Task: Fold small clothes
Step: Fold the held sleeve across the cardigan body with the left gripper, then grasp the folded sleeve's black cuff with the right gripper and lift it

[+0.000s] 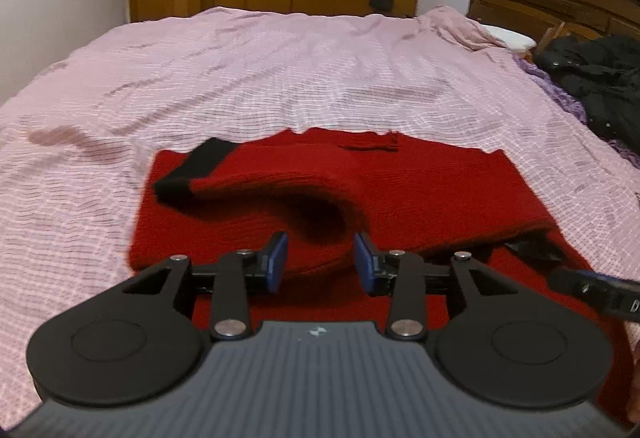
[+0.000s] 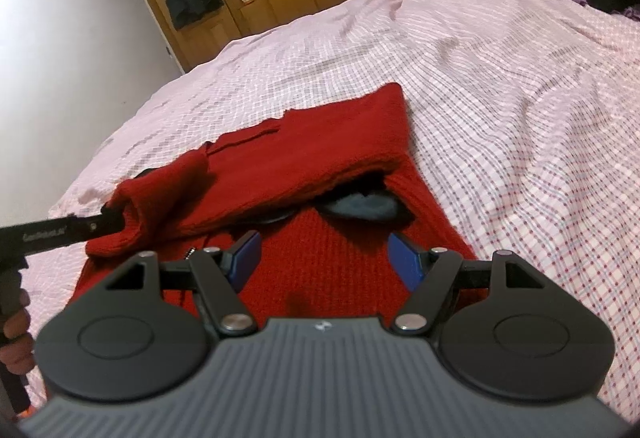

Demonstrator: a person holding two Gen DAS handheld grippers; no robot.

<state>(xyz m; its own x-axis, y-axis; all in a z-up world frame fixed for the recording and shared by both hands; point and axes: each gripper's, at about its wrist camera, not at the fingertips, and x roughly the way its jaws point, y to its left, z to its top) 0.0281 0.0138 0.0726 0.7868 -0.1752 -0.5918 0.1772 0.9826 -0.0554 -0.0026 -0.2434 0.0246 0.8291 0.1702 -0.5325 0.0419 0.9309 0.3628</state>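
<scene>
left wrist view shows the red sweater (image 1: 400, 190) lying on the pink checked bed (image 1: 280, 78), its near edge right below the camera, with 1 sleeve folded across the body so its black cuff (image 1: 200, 166) rests near the sweater's far left corner. the left claw (image 1: 321, 258) hovers just over the sweater's near fold, blue pads spread wide and nothing between them. in the right wrist view the right claw (image 2: 324, 262) is also wide and empty, poised over the sweater's lower body, close to a dark opening under the folded flap. i judge the sleeve fold is done on 1 side and the next move calls for pinching the near hem at 2 points and carrying it toward the collar without dragging the sleeve loose. the second sleeve is hard to find; something dark and grey sits in that opening, and i cannot tell what it is. motion blur softens the sleeve, and the sweater's nearest edge is hidden behind both claw bodies.
</scene>
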